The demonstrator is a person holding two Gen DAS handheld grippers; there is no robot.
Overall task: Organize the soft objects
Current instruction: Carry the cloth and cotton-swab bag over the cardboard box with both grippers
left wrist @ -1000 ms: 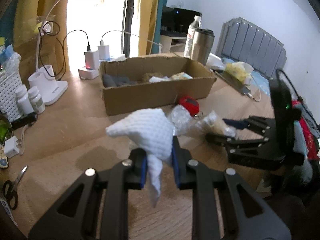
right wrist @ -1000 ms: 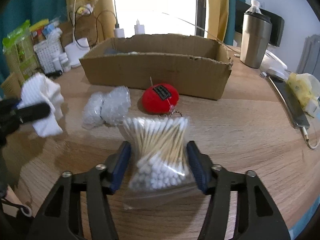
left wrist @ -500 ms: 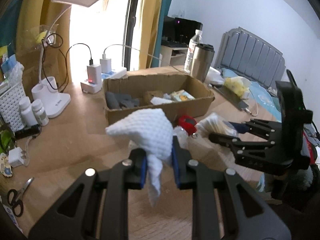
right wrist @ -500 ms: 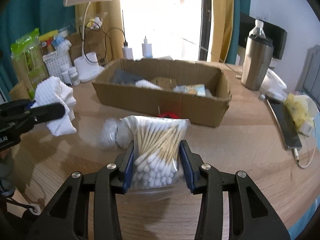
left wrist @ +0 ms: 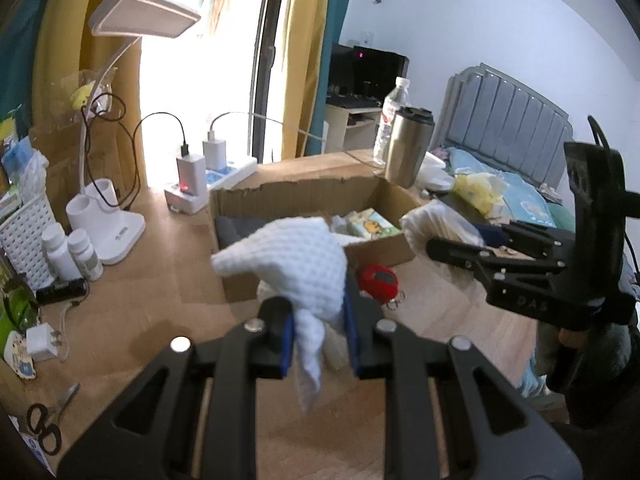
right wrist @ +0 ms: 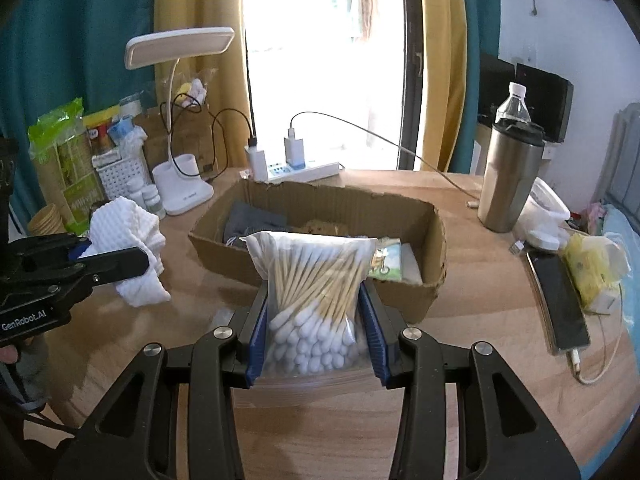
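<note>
My left gripper (left wrist: 318,330) is shut on a white knitted cloth (left wrist: 296,264) and holds it above the wooden desk, in front of the open cardboard box (left wrist: 304,196). My right gripper (right wrist: 316,332) is shut on a clear bag of cotton swabs (right wrist: 316,284), raised before the same box (right wrist: 436,276). The left gripper and its cloth (right wrist: 128,248) show at the left of the right wrist view. The right gripper with its bag (left wrist: 440,228) shows at the right of the left wrist view. A red plush keychain (left wrist: 378,282) lies on the desk below the box front.
The box holds a dark cloth (right wrist: 252,224) and a small illustrated pack (right wrist: 386,262). A desk lamp (right wrist: 176,48), pill bottles (left wrist: 70,252), a white basket (left wrist: 24,236) and scissors (left wrist: 44,428) stand left. A steel tumbler (right wrist: 508,184), phone (right wrist: 558,304) and yellow tissue pack (right wrist: 592,268) are right.
Both grippers have risen from the desk with their loads and moved toward the box. The right jaws have closed tighter on the swab bag.
</note>
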